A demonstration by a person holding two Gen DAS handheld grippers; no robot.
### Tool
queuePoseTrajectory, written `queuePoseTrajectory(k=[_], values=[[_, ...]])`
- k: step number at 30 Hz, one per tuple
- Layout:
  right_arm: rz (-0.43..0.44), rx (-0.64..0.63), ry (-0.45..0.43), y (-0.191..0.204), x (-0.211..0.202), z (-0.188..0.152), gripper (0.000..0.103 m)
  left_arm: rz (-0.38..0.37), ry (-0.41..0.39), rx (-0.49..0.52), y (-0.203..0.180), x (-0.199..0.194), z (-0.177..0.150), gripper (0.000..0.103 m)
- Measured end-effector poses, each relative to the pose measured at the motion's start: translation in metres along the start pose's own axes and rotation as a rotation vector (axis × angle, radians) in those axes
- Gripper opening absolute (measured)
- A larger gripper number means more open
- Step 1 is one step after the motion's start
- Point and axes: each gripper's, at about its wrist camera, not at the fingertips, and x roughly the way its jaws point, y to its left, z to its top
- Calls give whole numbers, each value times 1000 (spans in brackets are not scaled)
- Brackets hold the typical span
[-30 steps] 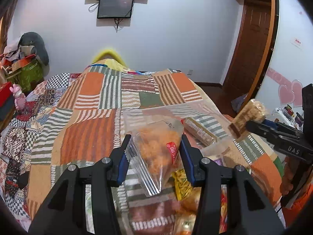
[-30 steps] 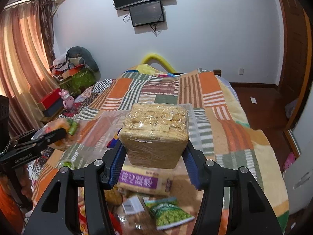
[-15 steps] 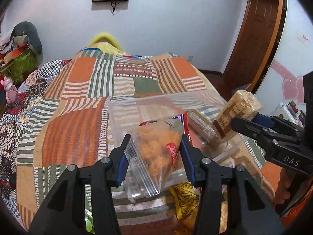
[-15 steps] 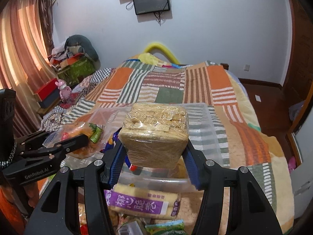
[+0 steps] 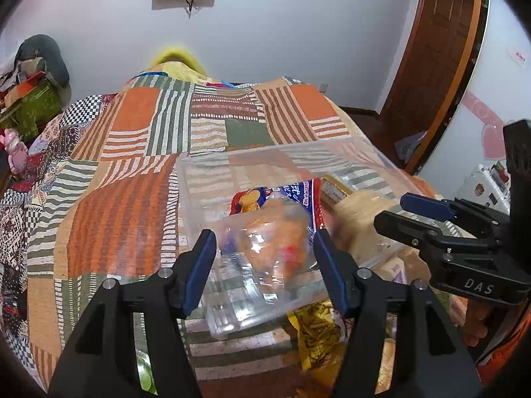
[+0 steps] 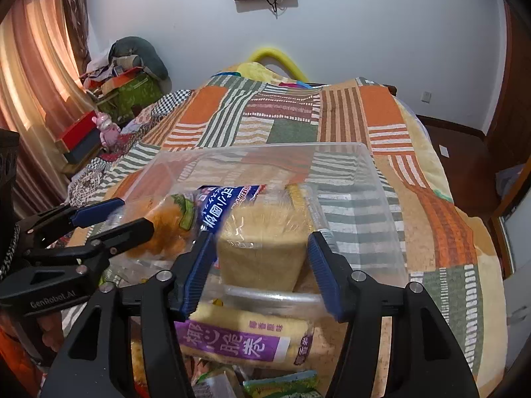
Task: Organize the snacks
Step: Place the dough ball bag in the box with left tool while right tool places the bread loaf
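Observation:
A clear plastic bin (image 5: 205, 182) (image 6: 381, 205) sits on the patchwork bedspread. My left gripper (image 5: 264, 262) is open over its near edge; the bag of orange snacks (image 5: 272, 245) (image 6: 166, 225) lies blurred between the jaws, dropping into the bin. My right gripper (image 6: 260, 265) is open too; the wrapped tan cake block (image 6: 262, 248) (image 5: 358, 219) rests in the bin between its jaws, apart from the pads. A blue and red snack pack (image 6: 225, 205) (image 5: 292, 192) lies in the bin behind them.
Loose snacks lie in front of the bin: a purple-labelled pack (image 6: 245, 341), a green pack (image 6: 282, 384) and a yellow bag (image 5: 315, 335). The bedspread (image 5: 132, 172) stretches beyond. A door (image 5: 431, 66) stands at right, clutter (image 6: 126, 79) at left.
Both grippers moved forward and down over the bin and opened. The orange snack bag and the cake block left the jaws and now sit in the bin.

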Motion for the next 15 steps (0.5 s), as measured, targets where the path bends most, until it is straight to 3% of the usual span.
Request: queuePoseTrajectory(k=[4,15], values=[[-17,-10,-29,1,-13,0,61,1,-29,-1,2,-21,1,65],[-35,-19,-79,-2,-53,-12,61,63,-74,-13,28,-78,-15,73]])
